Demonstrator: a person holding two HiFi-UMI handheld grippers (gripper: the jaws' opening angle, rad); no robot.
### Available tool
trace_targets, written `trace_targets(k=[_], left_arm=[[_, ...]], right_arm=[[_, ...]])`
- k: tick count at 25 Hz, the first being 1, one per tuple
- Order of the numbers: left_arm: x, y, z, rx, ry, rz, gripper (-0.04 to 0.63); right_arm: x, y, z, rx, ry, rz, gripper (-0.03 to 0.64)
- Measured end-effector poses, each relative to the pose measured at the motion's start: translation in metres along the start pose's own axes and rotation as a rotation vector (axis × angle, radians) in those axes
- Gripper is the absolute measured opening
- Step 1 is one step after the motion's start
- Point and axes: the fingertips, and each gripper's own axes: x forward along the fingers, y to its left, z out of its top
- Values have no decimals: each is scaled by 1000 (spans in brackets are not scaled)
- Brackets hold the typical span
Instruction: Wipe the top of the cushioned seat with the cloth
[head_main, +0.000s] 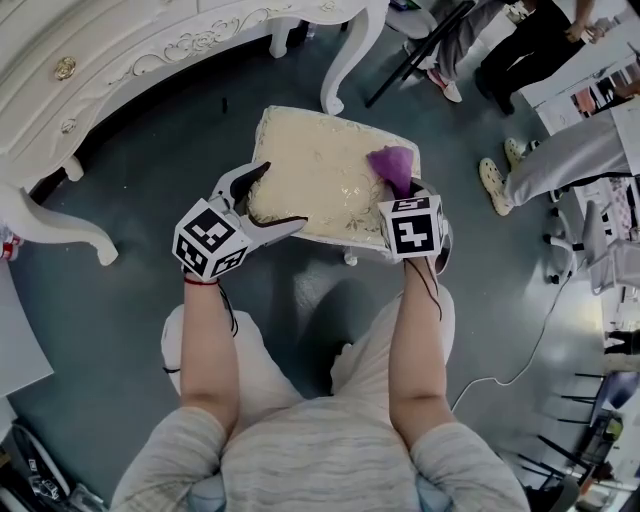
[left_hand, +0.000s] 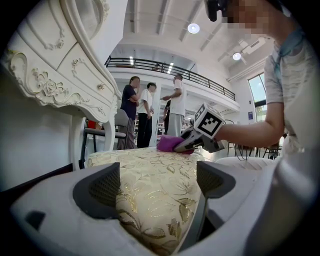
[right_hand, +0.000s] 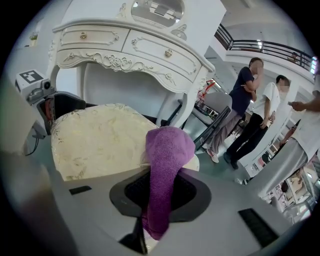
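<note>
The cushioned seat has a cream top with a gold leaf pattern and stands on the floor in front of me. My left gripper straddles its near left corner, and in the left gripper view both pads press on the cushion. My right gripper is shut on a purple cloth at the seat's right edge. In the right gripper view the cloth hangs bunched between the jaws, with the seat to its left. From the left gripper view, the cloth rests on the far side of the top.
A white carved dressing table stands close behind the seat, one curved leg near its far edge. Several people stand to the right. A white cable runs over the grey floor. My knees are below the seat.
</note>
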Motion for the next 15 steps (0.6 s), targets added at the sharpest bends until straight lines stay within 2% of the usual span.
trace_targets(k=[15], left_arm=[[-1,0,0,3,-1,-10,477]], right_arm=[[-13,-33,-43,66,56,-80,66]])
